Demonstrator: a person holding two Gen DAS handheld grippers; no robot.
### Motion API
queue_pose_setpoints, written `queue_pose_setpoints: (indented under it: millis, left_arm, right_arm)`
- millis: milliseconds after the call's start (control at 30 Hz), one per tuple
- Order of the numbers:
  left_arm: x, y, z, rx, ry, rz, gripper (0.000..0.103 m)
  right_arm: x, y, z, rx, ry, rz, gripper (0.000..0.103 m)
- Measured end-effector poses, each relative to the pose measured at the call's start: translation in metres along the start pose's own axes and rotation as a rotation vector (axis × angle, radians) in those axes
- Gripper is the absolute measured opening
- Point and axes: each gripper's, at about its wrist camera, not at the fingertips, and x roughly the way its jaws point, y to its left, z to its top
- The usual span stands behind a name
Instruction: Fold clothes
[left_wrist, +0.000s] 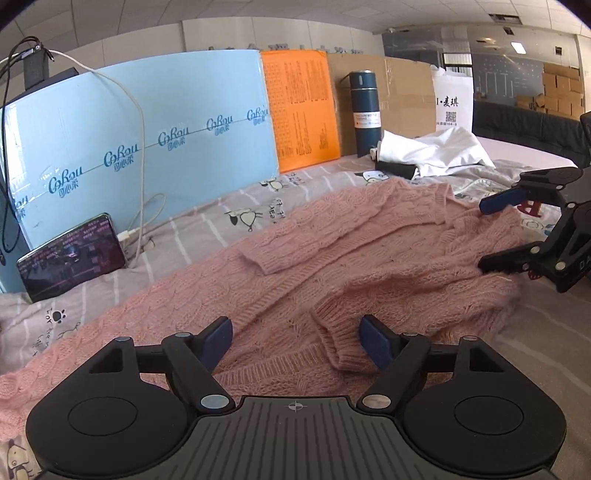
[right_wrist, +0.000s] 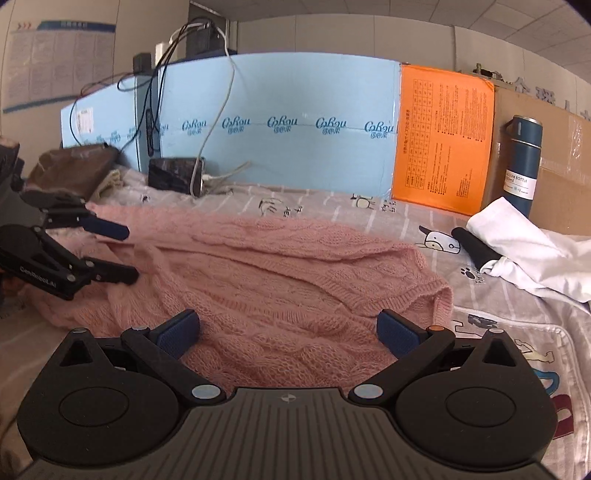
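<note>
Reading left wrist view first, then right.

Left view, sweater: pink cable-knit sweater (left_wrist: 295, 251) lies spread on the bed sheet (left_wrist: 207, 221), both sleeves laid in across the body; a ribbed cuff (left_wrist: 343, 350) sits just beside your inner pad.
Left view, left gripper (left_wrist: 295, 341): jaws wide, nothing held, hanging low over the hem end.
Left view, right gripper (left_wrist: 491, 236): jaws apart at the far edge of the knit; contact with cloth cannot be told.
Left view, progress: sleeve fold looks done; body fold in half is left, by my read.
Left view, text: "CoRou" repeated on the blue board (left_wrist: 147, 140); white bag (left_wrist: 452, 103) shows "麦琪" and a QR code; orange sheet (left_wrist: 301, 107) print too small to read.
Right view, right gripper (right_wrist: 288, 334): jaws wide, empty, over the sweater (right_wrist: 280, 280) near its folded edge.
Right view, left gripper (right_wrist: 122, 254): jaws apart at the opposite end.
Right view, text: bottle (right_wrist: 522, 162) label reads "VACUUM BOTTLE", partly cut; "CoRou" again on the board (right_wrist: 288, 129).
Right view, left to do: white garment (right_wrist: 528, 251) lies unfolded at your right.
</note>
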Motion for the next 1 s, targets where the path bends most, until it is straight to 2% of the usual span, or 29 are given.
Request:
queue_pose_setpoints:
  millis: [133, 200, 267, 400, 467, 533, 633, 800, 867, 933, 1000]
  left_arm:
    - [-0.021, 0.010, -0.002, -0.047, -0.073, 0.008, 0.081]
    - [-0.037, 0.017, -0.006, -0.062, -0.126, 0.023, 0.088]
    - [-0.055, 0.026, -0.013, -0.079, -0.185, 0.046, 0.088]
    - [-0.087, 0.044, -0.029, -0.104, -0.221, 0.138, 0.090]
    - [-0.103, 0.052, -0.039, -0.091, -0.227, 0.185, 0.094]
    - [-0.117, 0.058, -0.049, -0.061, -0.215, 0.222, 0.097]
    - [-0.132, 0.064, -0.065, 0.013, -0.144, 0.265, 0.097]
    - [-0.146, 0.070, -0.085, 0.111, -0.002, 0.272, 0.098]
    - [-0.151, 0.072, -0.092, 0.149, 0.055, 0.275, 0.098]
    - [-0.149, 0.074, -0.095, 0.179, 0.102, 0.283, 0.098]
    - [-0.146, 0.076, -0.098, 0.194, 0.119, 0.275, 0.098]
  right_arm:
    - [0.009, 0.000, -0.006, -0.005, 0.045, -0.005, 0.103]
    - [0.007, 0.000, -0.007, -0.001, 0.038, -0.006, 0.103]
    - [-0.003, 0.003, -0.005, -0.015, -0.020, -0.015, 0.103]
    - [-0.037, 0.014, 0.004, -0.043, -0.228, 0.096, 0.103]
    - [-0.042, 0.022, 0.008, -0.093, -0.233, 0.104, 0.103]
    - [-0.044, 0.030, 0.012, -0.153, -0.212, 0.099, 0.103]
    - [-0.046, 0.041, 0.011, -0.230, -0.137, 0.123, 0.103]
    - [-0.051, 0.055, 0.001, -0.332, -0.025, 0.178, 0.100]
    - [-0.053, 0.060, -0.002, -0.363, 0.009, 0.176, 0.094]
    - [-0.053, 0.063, -0.003, -0.393, 0.037, 0.177, 0.077]
    - [-0.051, 0.065, -0.004, -0.422, 0.061, 0.185, 0.067]
